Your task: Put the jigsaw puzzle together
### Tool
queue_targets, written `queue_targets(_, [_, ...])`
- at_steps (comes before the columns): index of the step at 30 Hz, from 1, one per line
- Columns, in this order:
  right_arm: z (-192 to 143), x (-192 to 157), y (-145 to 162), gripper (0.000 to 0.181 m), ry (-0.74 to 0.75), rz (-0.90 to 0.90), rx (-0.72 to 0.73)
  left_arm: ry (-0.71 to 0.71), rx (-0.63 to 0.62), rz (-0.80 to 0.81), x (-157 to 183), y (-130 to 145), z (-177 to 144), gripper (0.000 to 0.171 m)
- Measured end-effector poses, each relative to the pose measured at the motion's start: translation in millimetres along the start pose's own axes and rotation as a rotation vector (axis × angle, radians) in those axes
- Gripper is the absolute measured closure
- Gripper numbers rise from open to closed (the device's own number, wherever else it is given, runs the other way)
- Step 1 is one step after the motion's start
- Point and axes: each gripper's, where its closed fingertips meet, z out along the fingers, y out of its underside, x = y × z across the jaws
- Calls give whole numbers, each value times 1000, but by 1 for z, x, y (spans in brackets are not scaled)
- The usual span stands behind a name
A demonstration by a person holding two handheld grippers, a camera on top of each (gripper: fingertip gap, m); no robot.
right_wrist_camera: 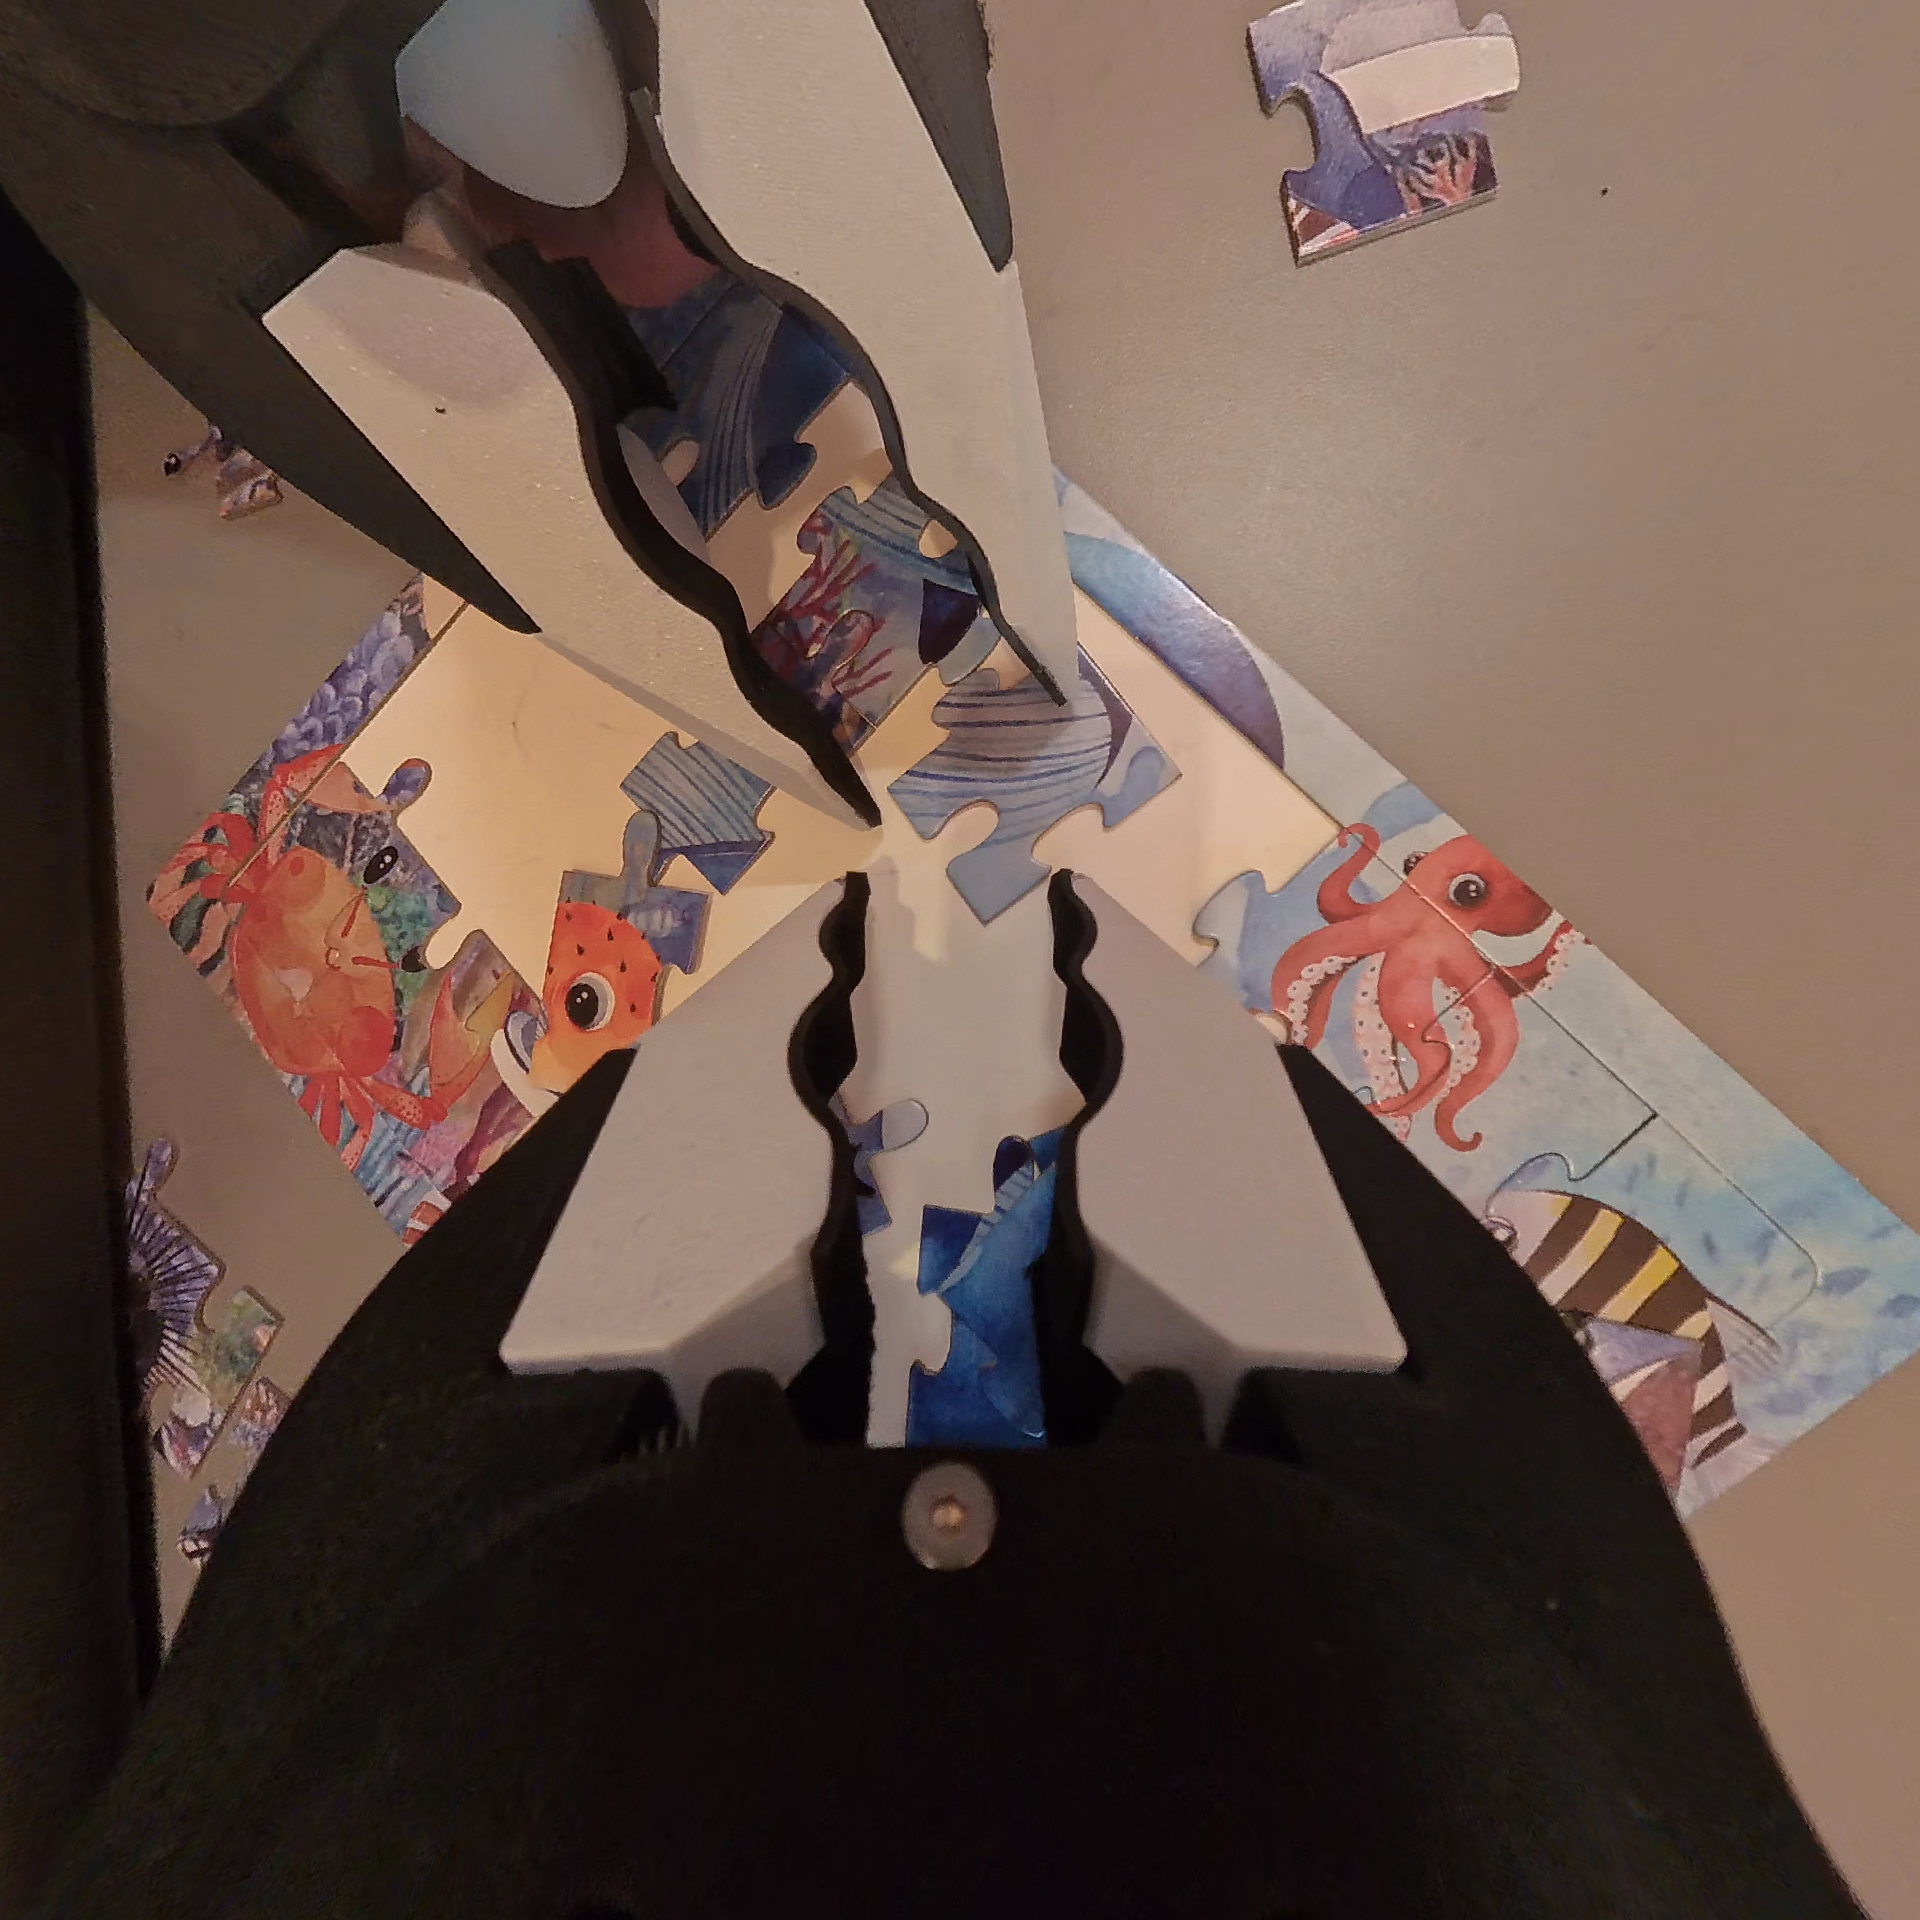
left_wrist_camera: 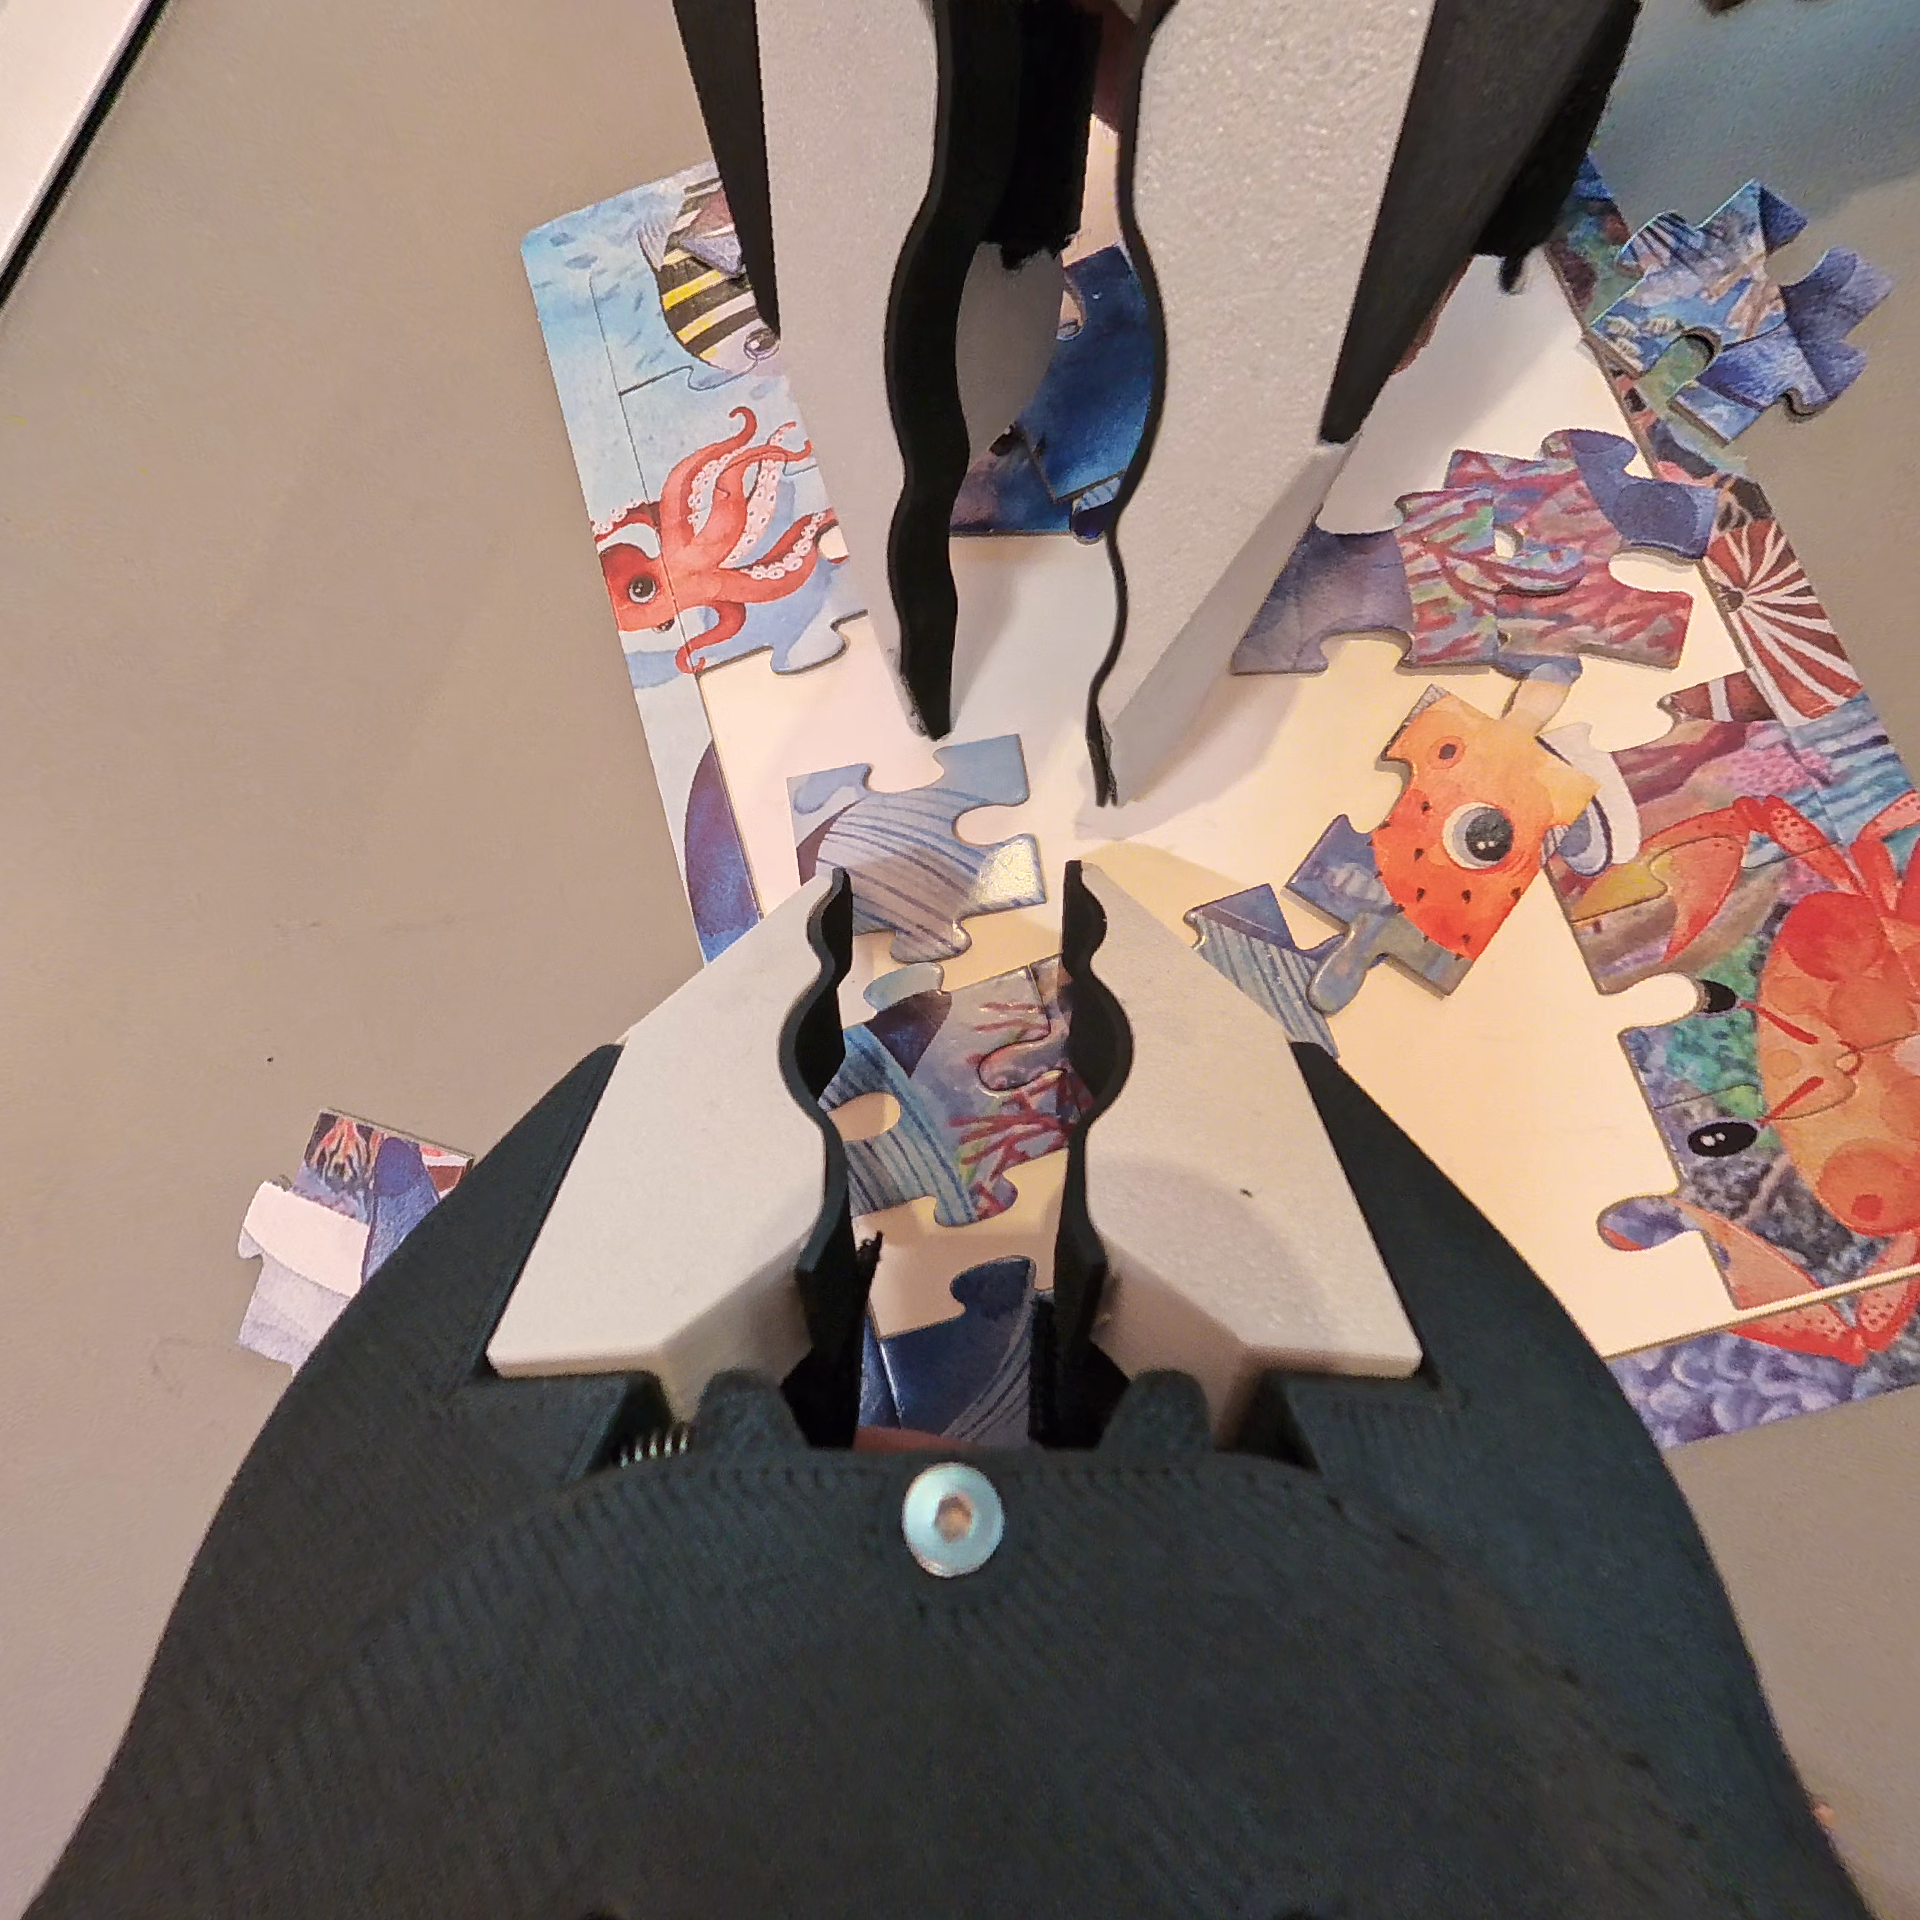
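Both claws over the puzzle tray [left_wrist_camera: 1507, 1122] on the grey desk [left_wrist_camera: 312, 727], tips facing each other across the bare middle of the tray.

Left claw [left_wrist_camera: 961, 883]: jaws parted, nothing between them. Through the gap I see a striped blue piece [left_wrist_camera: 925, 842] lying just ahead of the tips, and behind it a coral piece [left_wrist_camera: 977, 1101] touching it. Neither is gripped.

Right claw [right_wrist_camera: 956, 883]: jaws parted, empty. It hangs over bare tray; dark blue pieces [right_wrist_camera: 987, 1278] lie below, nearer its body. In the left wrist view its tips [left_wrist_camera: 1023, 748] stand just beyond the striped blue piece; whether they touch the tray I cannot tell.

Puzzle state: partly built. One edge strip is joined, with an octopus [left_wrist_camera: 707, 551] and a striped fish [left_wrist_camera: 707, 301]. At the opposite corner a crab section [left_wrist_camera: 1829, 1018] is in place. Between them the tray is mostly bare.

Loose in the tray: an orange fish piece [left_wrist_camera: 1455, 831], lying askew and partly over a blue piece [left_wrist_camera: 1257, 945]; a cluster of purple and red coral pieces [left_wrist_camera: 1527, 582] near the far edge.

Off the tray, on the desk: one piece [left_wrist_camera: 322, 1226] to the left of my left claw, its printed face partly peeled to white; a few blue pieces [left_wrist_camera: 1745, 301] beyond the far right corner; more pieces [right_wrist_camera: 197, 1351] by the tray's crab end in the right wrist view.
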Motion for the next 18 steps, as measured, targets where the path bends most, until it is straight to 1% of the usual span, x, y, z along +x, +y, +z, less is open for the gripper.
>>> queue_targets(9, [0,-1,3,168,0,-22,-18,-20,-17,7,-4,3,-3,129])
queue_targets(12, [0,1,2,172,11,-24,-12,-30,-26,9,-6,5,-5,128])
queue_targets(16, [0,1,0,172,14,-15,1,-51,-49,13,-11,11,-10,128])
queue_targets(18, [1,1,-1,166,16,-11,5,-47,-49,7,-12,13,-15,126])
